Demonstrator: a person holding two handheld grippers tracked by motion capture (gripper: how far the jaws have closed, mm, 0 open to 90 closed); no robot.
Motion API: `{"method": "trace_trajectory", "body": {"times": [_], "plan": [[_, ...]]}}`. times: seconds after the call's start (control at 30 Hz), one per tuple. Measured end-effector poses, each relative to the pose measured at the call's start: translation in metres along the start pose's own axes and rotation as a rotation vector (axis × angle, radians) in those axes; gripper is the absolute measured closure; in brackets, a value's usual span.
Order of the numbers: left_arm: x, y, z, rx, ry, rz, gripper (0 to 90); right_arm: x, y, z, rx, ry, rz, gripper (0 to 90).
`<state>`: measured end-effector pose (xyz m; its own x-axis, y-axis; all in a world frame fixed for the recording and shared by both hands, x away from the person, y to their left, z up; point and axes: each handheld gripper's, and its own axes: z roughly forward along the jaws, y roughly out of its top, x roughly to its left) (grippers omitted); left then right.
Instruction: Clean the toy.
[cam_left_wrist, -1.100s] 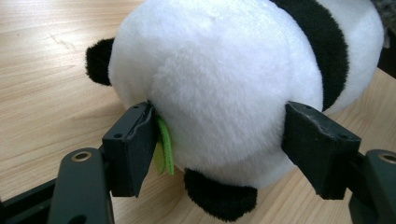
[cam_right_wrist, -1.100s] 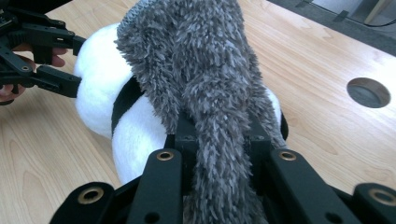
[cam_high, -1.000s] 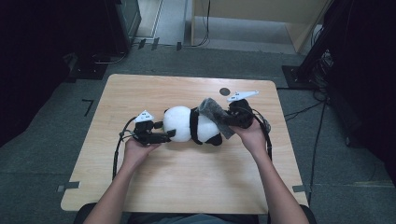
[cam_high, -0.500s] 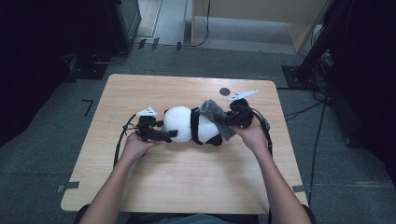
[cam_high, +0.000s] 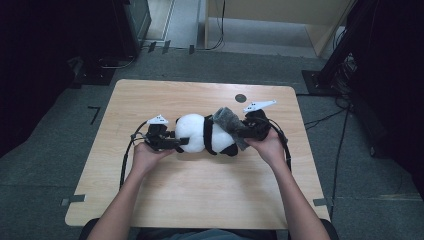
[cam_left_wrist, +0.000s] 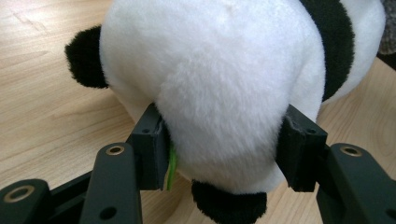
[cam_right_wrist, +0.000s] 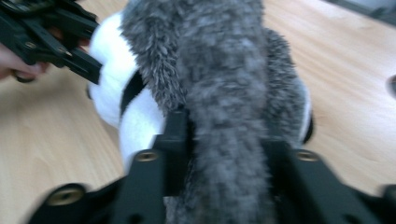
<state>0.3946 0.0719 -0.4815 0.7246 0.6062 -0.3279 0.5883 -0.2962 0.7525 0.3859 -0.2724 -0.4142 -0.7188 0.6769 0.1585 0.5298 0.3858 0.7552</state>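
Plush panda (cam_high: 202, 134) clamped, grey fur (cam_high: 231, 128) gripped

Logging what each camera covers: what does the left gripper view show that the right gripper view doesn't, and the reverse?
Left gripper view: the left gripper has its jaws pressed into the panda plush's white body, with a small green tag by one jaw. Right gripper view: the right gripper clamps the grey furry cloth draped over the panda. Both show the panda lying on the wooden table.

Plush panda (cam_high: 200, 134) lies mid-table (cam_high: 200, 195); left gripper (cam_high: 181, 143) clamps its white end; right gripper (cam_high: 239, 131) grips grey furry cloth (cam_high: 227, 122) draped over the opposite end.
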Motion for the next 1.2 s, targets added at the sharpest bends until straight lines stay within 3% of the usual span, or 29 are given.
{"method": "trace_trajectory", "body": {"times": [0.07,0.13,0.27,0.4,0.6,0.83,1.03,1.2], "plan": [[0.000,0.000,-0.001,0.000,0.003,0.003,43.7,0.003,0.003,-0.005,-0.001,-0.024,-0.014,74.1],[0.000,-0.002,-0.002,-0.006,0.001,0.012,43.8,0.006,0.006,-0.012,-0.019,-0.022,-0.007,75.8],[0.000,-0.003,-0.003,-0.008,-0.006,0.016,43.6,0.017,0.012,-0.021,-0.040,0.020,-0.021,75.9],[-0.001,-0.003,-0.004,-0.003,-0.004,0.018,43.8,0.035,0.016,-0.022,-0.037,0.093,-0.058,75.8],[-0.001,-0.002,-0.004,-0.008,-0.003,0.016,43.7,0.066,0.011,-0.006,0.021,0.173,-0.117,75.5],[-0.001,-0.001,-0.004,-0.011,-0.004,0.014,43.7,0.089,-0.001,0.020,0.103,0.236,-0.157,75.4],[-0.002,-0.001,-0.005,-0.009,-0.005,0.011,43.7,0.098,-0.006,0.043,0.167,0.239,-0.175,75.3],[-0.003,-0.001,-0.005,-0.007,-0.004,0.010,43.9,0.102,-0.004,0.065,0.183,0.244,-0.164,75.4]]}}
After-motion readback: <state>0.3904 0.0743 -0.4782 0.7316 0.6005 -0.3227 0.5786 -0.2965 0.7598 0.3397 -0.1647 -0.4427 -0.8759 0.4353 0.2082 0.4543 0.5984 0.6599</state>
